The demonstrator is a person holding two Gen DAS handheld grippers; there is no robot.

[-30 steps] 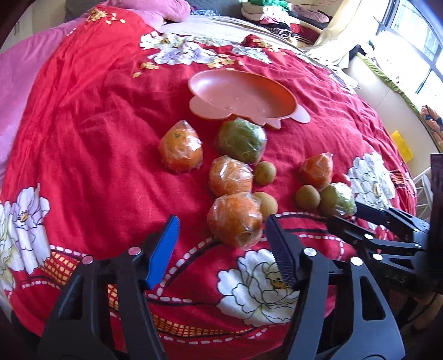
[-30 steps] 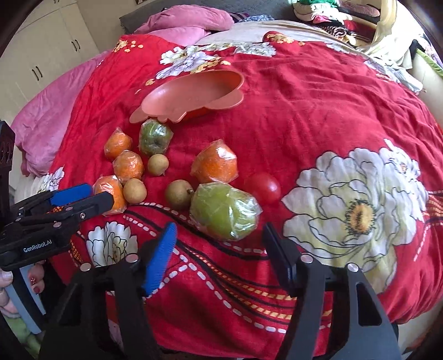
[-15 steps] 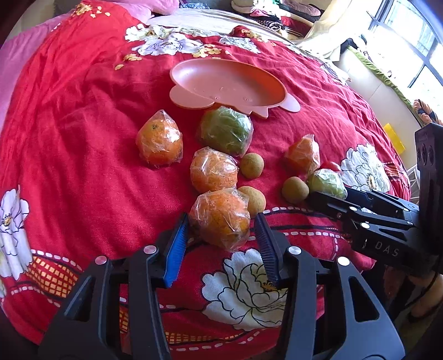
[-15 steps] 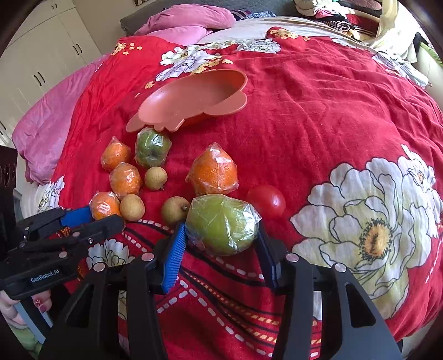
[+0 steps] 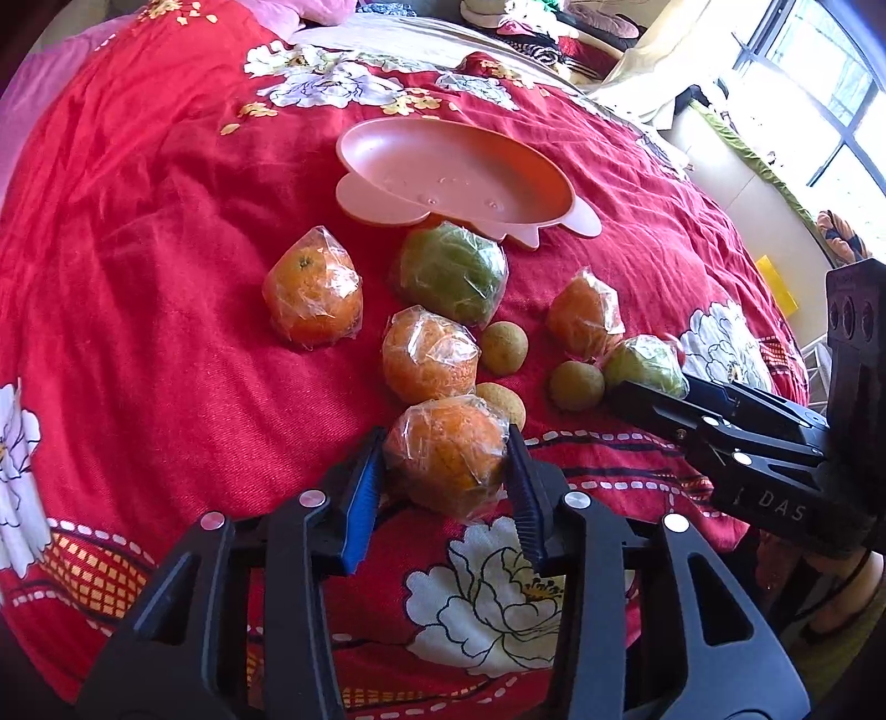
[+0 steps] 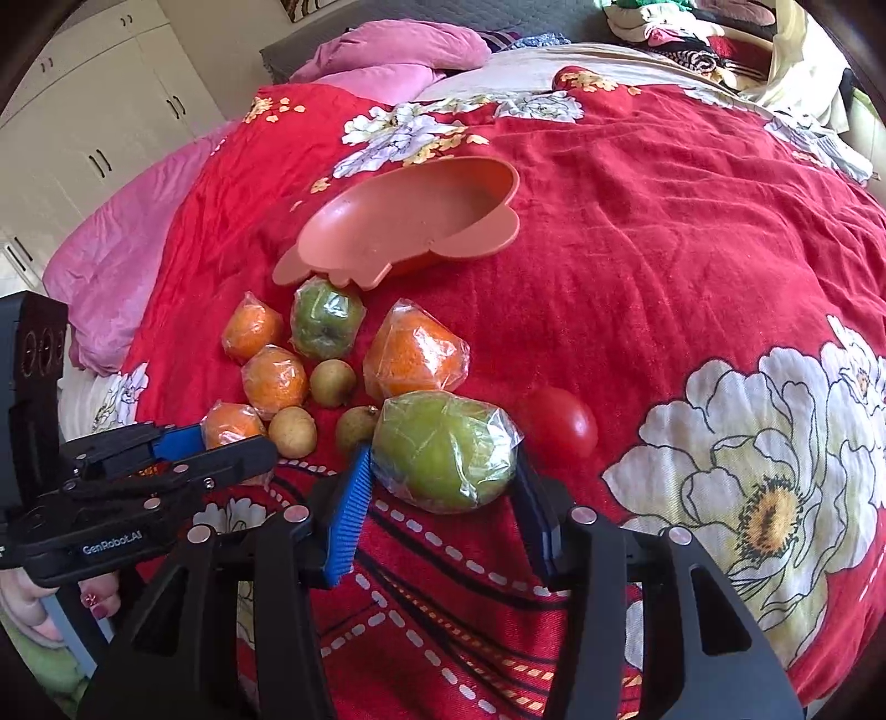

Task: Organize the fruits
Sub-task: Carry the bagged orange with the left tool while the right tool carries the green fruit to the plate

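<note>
On the red flowered bedspread, my left gripper (image 5: 446, 443) has its jaws closing, and its pads press both sides of a plastic-wrapped orange (image 5: 443, 465). My right gripper (image 6: 442, 454) is shut on a wrapped green fruit (image 6: 443, 465). Each gripper shows in the other's view: the right gripper (image 5: 653, 387) on the right, the left gripper (image 6: 227, 443) on the left. An empty pink plate (image 5: 454, 171) lies further back. Between lie loose wrapped oranges (image 5: 313, 299), another green fruit (image 5: 451, 271), small brown fruits (image 5: 501, 349) and a red tomato (image 6: 559, 423).
A pink quilt (image 6: 127, 249) and white wardrobe doors (image 6: 83, 122) lie to the left. Piled clothes (image 6: 692, 33) sit at the bed's far end, and a window (image 5: 830, 83) is at the right. A person's fingers (image 6: 33, 615) hold the left gripper.
Both grippers moved in over the fruit and their jaws narrowed, the left around the nearest wrapped orange, the right around the wrapped green fruit.
</note>
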